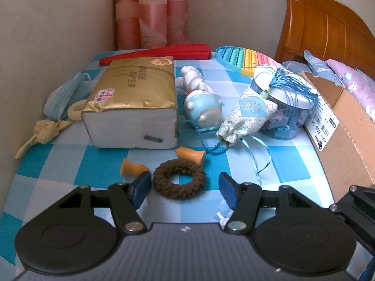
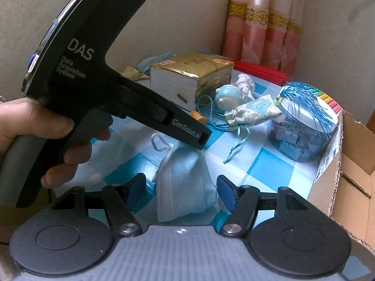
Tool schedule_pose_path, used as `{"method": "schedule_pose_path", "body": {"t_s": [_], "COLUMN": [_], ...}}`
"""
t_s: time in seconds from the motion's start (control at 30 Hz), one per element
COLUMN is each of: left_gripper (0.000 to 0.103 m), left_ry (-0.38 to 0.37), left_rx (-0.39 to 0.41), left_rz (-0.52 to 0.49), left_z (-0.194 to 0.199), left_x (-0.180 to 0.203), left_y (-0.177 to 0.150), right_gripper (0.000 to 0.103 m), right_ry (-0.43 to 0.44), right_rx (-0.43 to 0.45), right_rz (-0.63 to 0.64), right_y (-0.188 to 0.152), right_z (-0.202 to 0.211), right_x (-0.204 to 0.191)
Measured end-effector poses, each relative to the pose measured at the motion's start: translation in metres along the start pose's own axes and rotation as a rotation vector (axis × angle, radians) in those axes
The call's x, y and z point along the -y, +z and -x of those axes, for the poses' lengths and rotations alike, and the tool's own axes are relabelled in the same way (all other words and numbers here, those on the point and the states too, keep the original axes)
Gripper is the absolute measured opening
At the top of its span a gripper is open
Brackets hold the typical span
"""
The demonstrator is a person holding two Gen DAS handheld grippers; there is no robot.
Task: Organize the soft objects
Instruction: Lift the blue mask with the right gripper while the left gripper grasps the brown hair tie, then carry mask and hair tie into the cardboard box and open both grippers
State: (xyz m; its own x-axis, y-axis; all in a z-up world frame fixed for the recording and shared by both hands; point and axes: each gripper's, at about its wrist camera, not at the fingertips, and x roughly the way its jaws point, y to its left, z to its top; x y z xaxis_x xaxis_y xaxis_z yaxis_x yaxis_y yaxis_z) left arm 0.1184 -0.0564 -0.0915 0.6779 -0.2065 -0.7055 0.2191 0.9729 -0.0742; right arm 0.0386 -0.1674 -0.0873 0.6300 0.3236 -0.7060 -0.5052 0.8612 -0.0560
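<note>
The left claw [image 1: 184, 185] is pointed down at the bed [image 1: 70, 164], and a brown hair tie [image 1: 179, 181] lies flat between its fingers. The claw is half wide. The left pad [image 1: 141, 186] is at the edge of the tie and the right pad [image 1: 226, 189] is still apart from it, so nothing is gripped yet. I think the claw is placed astride the tie so that closing will press the ring from both sides. The ring is soft and will fold to an oval when pressed.

Two orange earplugs [image 1: 189, 155] lie just behind the tie, near the tissue pack [image 1: 131, 98]. They are close enough that a finger could push one if the claw slides forward.

The right claw [image 2: 181, 185] stands around a pale blue mask [image 2: 185, 180] in the same way. It is also half wide. Sheet shows between the mask and the left pad [image 2: 138, 185], so I judge that it is not clamped. The mask is folded and its ear loop [image 2: 160, 142] sticks out at the far end.

A hand [image 2: 28, 126] holds the left tool by its grip in the right wrist view.

An open box [image 2: 351, 164] stands at the right edge of the bed. It is probably where the soft things should go. The tie and the mask are both still on the bed.
</note>
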Motion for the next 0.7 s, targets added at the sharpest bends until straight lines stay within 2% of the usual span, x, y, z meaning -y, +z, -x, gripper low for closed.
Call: {"method": "schedule_pose_path", "body": {"t_s": [0.07,0.13,0.2,0.37,0.7], "left_gripper": [0.059,0.055,0.046,0.037,0.036], "left_ry": [0.004,0.013,0.022,0.015,-0.002], "left_rx": [0.001,0.003,0.005,0.000,-0.001], "left_rz": [-0.007,-0.016,-0.015,-0.008,-0.036], "left_z": [0.000,0.000,0.000,0.001,0.029], "left_x": [0.001,0.003,0.002,-0.001,-0.006], "left_y": [0.000,0.000,0.001,0.002,0.007], "right_gripper": [0.069,0.063,0.058,0.051,0.046], "right_ry": [0.000,-0.006,-0.015,-0.029,-0.036], "right_rx": [0.002,-0.001,-0.010,-0.017,-0.027], "right_rz": [0.006,0.011,0.010,0.002,-0.027], "right_y": [0.001,0.001,0.002,0.003,0.011], "right_z": [-0.001,-0.002,-0.003,-0.003,0.009], "right_x": [0.000,-0.001,-0.001,0.002,0.002]}}
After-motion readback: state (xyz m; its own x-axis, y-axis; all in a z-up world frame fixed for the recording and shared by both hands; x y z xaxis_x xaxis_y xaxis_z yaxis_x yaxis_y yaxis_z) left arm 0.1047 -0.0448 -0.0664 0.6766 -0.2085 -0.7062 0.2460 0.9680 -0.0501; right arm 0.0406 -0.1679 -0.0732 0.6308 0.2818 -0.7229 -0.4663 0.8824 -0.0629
